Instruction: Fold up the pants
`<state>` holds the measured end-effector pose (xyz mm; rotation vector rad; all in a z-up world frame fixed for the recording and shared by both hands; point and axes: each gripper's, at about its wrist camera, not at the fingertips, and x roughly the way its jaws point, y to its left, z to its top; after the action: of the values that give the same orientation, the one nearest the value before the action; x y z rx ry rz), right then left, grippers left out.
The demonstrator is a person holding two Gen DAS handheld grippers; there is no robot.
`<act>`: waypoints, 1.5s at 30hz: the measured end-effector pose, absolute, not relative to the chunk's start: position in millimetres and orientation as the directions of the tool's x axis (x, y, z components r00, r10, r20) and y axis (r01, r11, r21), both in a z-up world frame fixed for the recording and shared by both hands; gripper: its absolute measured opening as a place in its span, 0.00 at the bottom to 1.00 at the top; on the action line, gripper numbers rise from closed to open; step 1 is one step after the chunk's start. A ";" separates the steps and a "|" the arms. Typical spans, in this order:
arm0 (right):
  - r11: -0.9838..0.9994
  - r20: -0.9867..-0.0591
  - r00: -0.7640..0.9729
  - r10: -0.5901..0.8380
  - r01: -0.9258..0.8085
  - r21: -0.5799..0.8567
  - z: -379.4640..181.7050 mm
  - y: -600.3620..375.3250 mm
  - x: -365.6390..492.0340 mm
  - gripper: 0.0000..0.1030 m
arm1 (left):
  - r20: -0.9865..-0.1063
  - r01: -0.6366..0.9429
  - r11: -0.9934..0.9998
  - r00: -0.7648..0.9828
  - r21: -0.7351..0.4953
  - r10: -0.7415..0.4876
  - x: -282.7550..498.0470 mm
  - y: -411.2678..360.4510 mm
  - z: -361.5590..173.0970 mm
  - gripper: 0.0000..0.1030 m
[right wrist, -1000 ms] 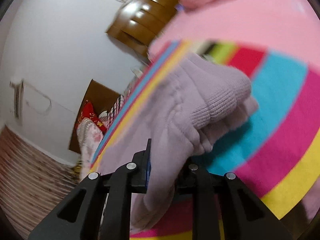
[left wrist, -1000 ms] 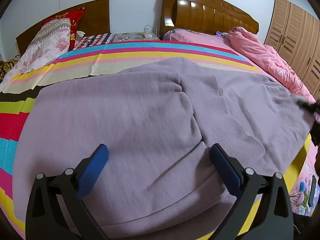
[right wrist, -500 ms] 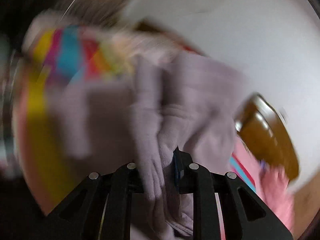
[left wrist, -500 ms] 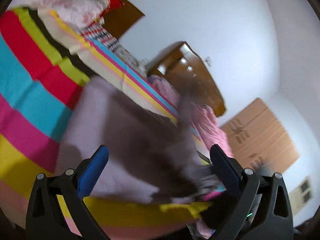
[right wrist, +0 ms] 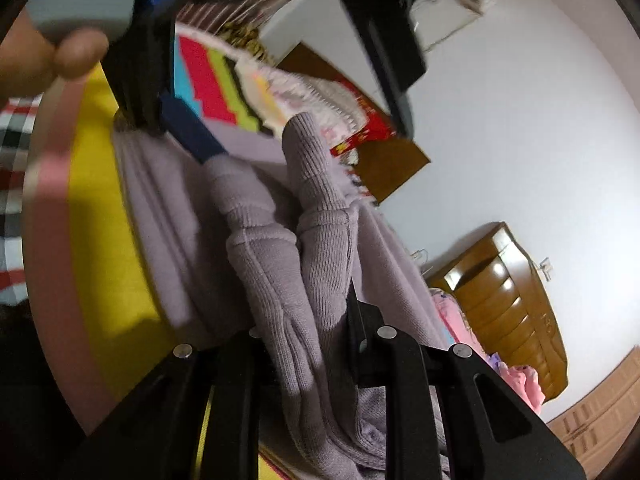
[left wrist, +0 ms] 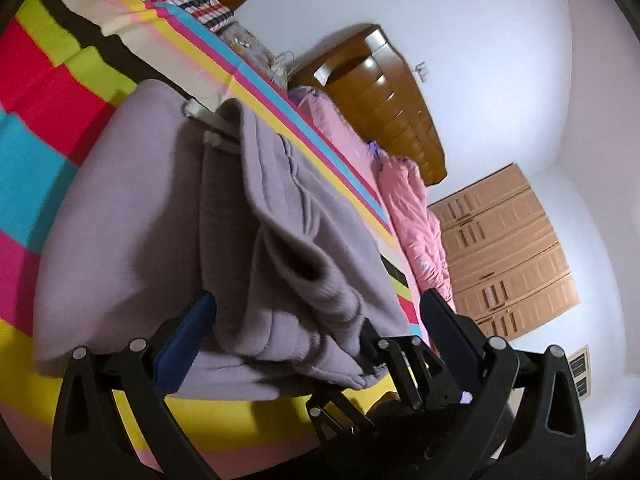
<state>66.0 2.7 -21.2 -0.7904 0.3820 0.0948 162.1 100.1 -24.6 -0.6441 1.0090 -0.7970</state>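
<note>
We saw lilac pants [left wrist: 168, 216] lying folded over on striped bed [left wrist: 36, 80]. Right gripper [right wrist: 308, 320] jaws pinched ribbed cuff end of pants. Left gripper [left wrist: 320, 320] jaws stood spread wide over near fold, holding nothing.

Between my left tongs [left wrist: 316, 320] lie the pants [left wrist: 160, 216], folded over on the bed [left wrist: 36, 92]. My right tongs [right wrist: 304, 320], just right of them, pinch the pants' cuffs [right wrist: 316, 184]. Headboard [left wrist: 384, 96] beyond.
</note>
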 end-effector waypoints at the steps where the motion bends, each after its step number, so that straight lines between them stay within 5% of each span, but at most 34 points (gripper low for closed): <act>1: 0.714 -0.370 0.928 -0.055 -0.222 -0.664 -19.4 0.9 65.9 0.18 | -0.493 0.263 0.570 0.306 -0.778 -0.814 166.2 98.3 -23.7 0.98; 6: 0.766 -0.359 0.933 -0.034 -0.207 -0.609 -9.5 -9.8 48.2 0.18 | -0.555 0.216 0.642 0.352 -0.736 -0.754 158.6 100.2 -17.9 0.98; 15: 0.703 -0.341 0.939 -0.050 -0.209 -0.680 -26.6 0.6 40.3 0.18 | -0.382 0.157 0.407 0.165 -0.900 -0.909 201.4 84.3 -45.5 0.98; 18: 0.595 -0.336 0.937 -0.092 -0.219 -0.773 -46.8 10.9 35.1 0.19 | -0.394 0.124 0.405 0.106 -0.906 -0.913 223.1 72.8 -55.9 0.98; 21: 0.503 -0.279 0.953 -0.120 -0.184 -0.844 -53.9 14.8 20.6 0.34 | -0.480 0.154 0.486 0.072 -0.861 -0.874 224.4 61.4 -56.4 0.96; 23: 0.538 -0.284 0.955 -0.088 -0.195 -0.820 -42.3 5.3 6.2 0.54 | -0.502 0.166 0.505 0.067 -0.847 -0.862 222.7 59.9 -56.8 0.95; 24: 0.599 -0.309 0.950 -0.053 -0.218 -0.770 -30.1 -6.7 -3.8 0.62 | -0.500 0.165 0.504 0.069 -0.848 -0.863 223.7 59.4 -56.4 0.95; 27: 0.794 -0.320 0.947 -0.014 -0.184 -0.579 5.1 -62.1 -31.8 0.62 | -0.493 0.171 0.497 0.068 -0.851 -0.867 223.1 60.6 -55.7 0.95; 30: 0.900 -0.295 0.954 -0.056 -0.079 -0.429 18.0 -123.8 -59.2 0.85 | -0.511 0.195 0.515 0.071 -0.835 -0.857 222.1 57.9 -54.6 0.96; 34: 0.927 -0.418 0.897 -0.144 -0.025 -0.373 -6.1 -169.6 -60.7 0.85 | -0.568 0.244 0.569 0.082 -0.786 -0.819 218.1 50.0 -52.0 0.98; 40: 0.944 -0.437 0.891 -0.125 -0.028 -0.328 -14.9 -178.6 -57.1 0.85 | -0.567 0.223 0.568 0.078 -0.792 -0.820 219.5 50.4 -52.8 0.97; 43: 0.949 -0.437 0.889 -0.133 -0.013 -0.316 -14.1 -181.6 -45.1 0.85 | -0.617 0.206 0.622 0.096 -0.755 -0.781 218.6 52.2 -53.5 0.78; 45: 0.965 -0.466 0.876 -0.123 -0.003 -0.261 -17.6 -190.9 -25.3 0.85 | -0.652 0.201 0.662 0.121 -0.722 -0.748 216.8 57.9 -56.3 0.46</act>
<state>-25.3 -190.9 -17.6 -0.2595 0.5008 -0.0635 216.8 57.9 -56.3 -0.5304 1.2708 -0.7423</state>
